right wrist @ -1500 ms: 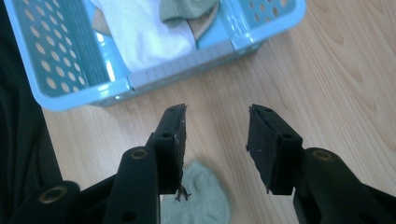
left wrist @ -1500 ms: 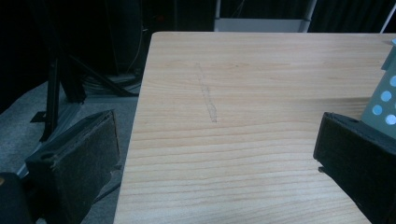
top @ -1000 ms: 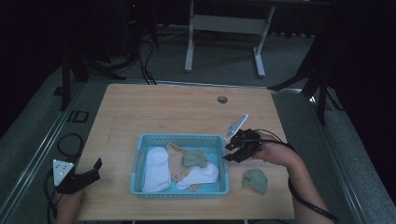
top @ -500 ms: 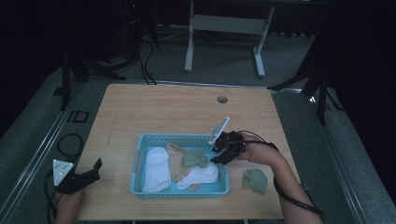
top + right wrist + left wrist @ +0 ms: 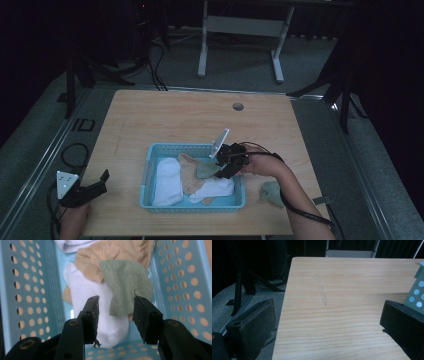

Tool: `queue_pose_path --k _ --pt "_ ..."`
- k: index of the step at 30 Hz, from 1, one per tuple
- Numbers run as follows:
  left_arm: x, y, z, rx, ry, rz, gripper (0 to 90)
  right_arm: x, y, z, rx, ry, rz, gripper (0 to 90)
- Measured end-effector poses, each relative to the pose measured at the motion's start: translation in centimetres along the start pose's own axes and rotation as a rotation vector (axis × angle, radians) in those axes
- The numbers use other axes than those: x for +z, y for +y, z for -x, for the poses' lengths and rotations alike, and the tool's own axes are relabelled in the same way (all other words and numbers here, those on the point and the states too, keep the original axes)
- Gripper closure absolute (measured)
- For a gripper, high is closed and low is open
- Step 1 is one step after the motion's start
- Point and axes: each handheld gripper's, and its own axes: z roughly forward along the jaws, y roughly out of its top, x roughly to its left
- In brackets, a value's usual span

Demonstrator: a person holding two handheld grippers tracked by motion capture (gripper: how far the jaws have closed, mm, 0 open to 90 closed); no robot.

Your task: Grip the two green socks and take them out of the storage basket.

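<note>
The right gripper [image 5: 223, 171] hung over the right end of the blue basket [image 5: 146, 175], its jaws parted and having just been opening a little, with the edge of the green sock [image 5: 126, 285] between them but no pad pressing on it. That sock lay on a tan sock [image 5: 113, 257] and a white sock [image 5: 97, 312] inside the basket. A second green sock [image 5: 272, 193] lay on the table [image 5: 175, 120], right of the basket. The left gripper [image 5: 95, 186] rested at the table's near left corner, jaws spread wide on nothing.
</note>
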Motion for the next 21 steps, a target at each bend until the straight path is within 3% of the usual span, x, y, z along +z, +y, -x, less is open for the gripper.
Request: queue_pose_path --k 12,21 --pt "0.0 0.0 0.0 -0.001 -0.004 0.001 0.1 2.6 1.3 0.1 -0.010 0.006 -0.035 53.9" --pt "0.0 0.0 -0.1 -0.001 -0.006 0.002 0.1 4.2 1.0 0.6 0.004 -0.003 -0.070 54.0"
